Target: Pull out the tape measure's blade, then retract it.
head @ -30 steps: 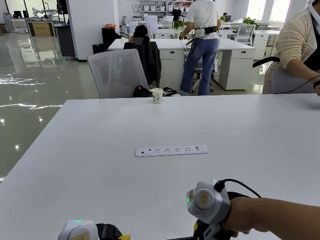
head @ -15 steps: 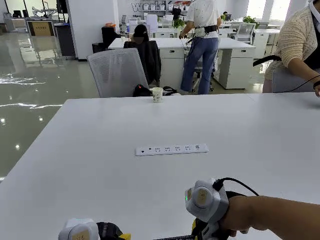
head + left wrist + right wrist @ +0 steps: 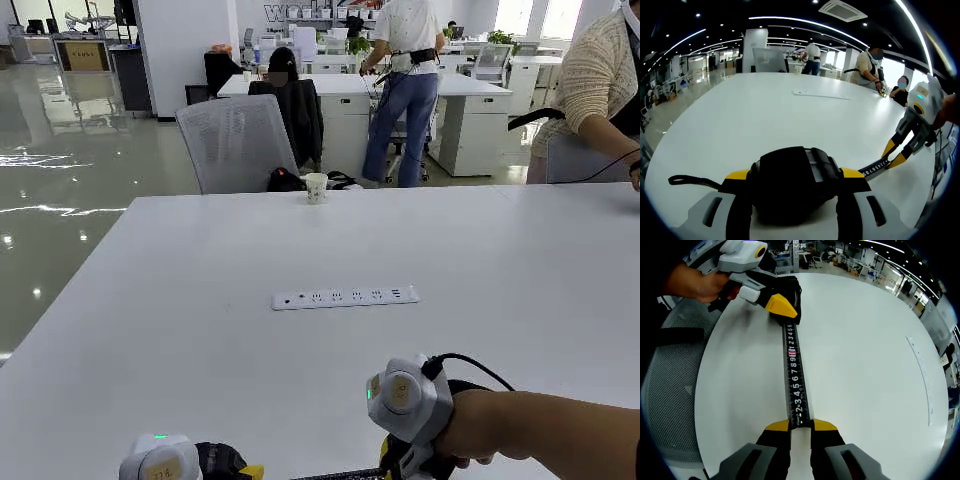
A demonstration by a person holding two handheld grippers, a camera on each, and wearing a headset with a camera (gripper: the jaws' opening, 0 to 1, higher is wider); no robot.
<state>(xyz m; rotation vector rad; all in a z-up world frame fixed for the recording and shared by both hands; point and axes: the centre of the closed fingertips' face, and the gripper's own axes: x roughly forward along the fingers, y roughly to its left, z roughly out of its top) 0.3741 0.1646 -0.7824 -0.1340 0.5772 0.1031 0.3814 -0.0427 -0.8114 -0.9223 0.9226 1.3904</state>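
Blade [image 3: 793, 375] flat, numbered, in right tool [image 3: 800, 425]; case [image 3: 790, 182] in left tool [image 3: 796, 175]

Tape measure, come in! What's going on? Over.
Left gripper shut on the case. Right gripper shut on the blade at its tip. Blade stretched out between them. Power strip far from it.

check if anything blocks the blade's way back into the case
Nothing visible does. The blade runs straight over the table from the right hand-held gripper to the case in the left hand-held gripper. The power strip lies well off to one side.
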